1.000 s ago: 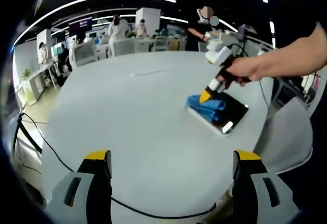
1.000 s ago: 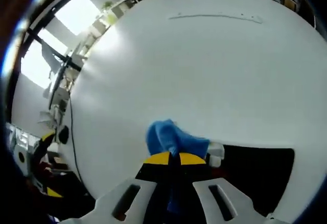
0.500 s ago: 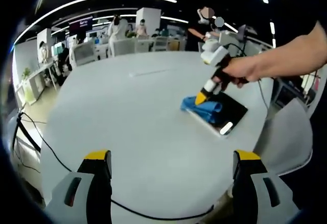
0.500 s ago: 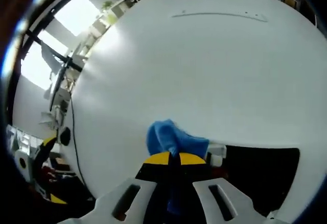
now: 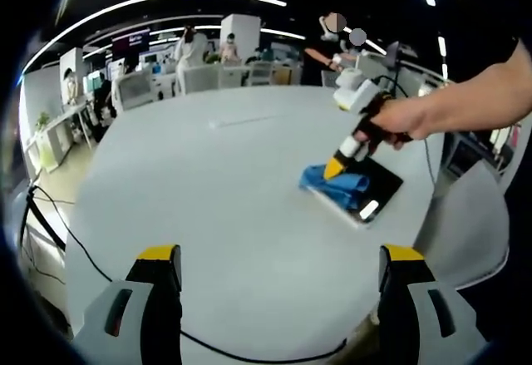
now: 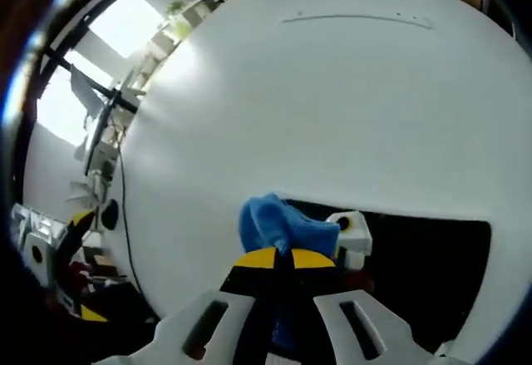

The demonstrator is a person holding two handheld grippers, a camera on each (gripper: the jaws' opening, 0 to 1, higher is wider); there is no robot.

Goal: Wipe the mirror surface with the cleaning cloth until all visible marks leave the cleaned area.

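A dark rectangular mirror (image 5: 376, 189) lies flat on the round white table (image 5: 216, 182), toward its right side. A blue cleaning cloth (image 5: 336, 183) rests bunched on the mirror's left end. My right gripper (image 5: 335, 167), held by a hand, is shut on the cloth and presses it down there. In the right gripper view the cloth (image 6: 278, 226) bulges above the shut yellow-tipped right gripper (image 6: 277, 258), with the dark mirror (image 6: 424, 261) stretching to the right. My left gripper (image 5: 278, 257) is open over the table's near edge, far from the mirror, holding nothing.
A black cable (image 5: 62, 240) runs across the table's near-left edge. A pale chair (image 5: 470, 224) stands at the table's right. Desks, chairs and people (image 5: 191, 49) fill the office behind the table. A thin line (image 6: 357, 19) marks the tabletop's far part.
The right gripper slid the cloth left along the mirror, then back right and a little nearer. The left gripper has stayed still and open.
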